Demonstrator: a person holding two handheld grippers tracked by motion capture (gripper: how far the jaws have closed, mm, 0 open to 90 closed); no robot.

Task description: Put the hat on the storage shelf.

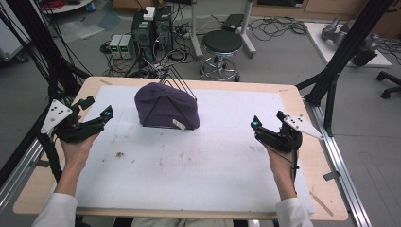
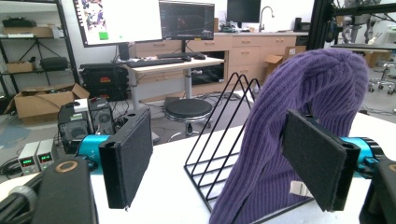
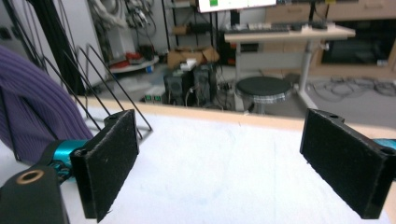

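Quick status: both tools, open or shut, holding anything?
Left tool: open, empty, beside the purple knitted hat.
Right tool: open, empty.

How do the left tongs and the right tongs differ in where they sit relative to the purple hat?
The left tongs sit close beside the purple hat; the right tongs sit farther from it. In the left gripper view the hat looms behind one jaw; in the right gripper view it lies off to the side. Both are open, holding nothing.
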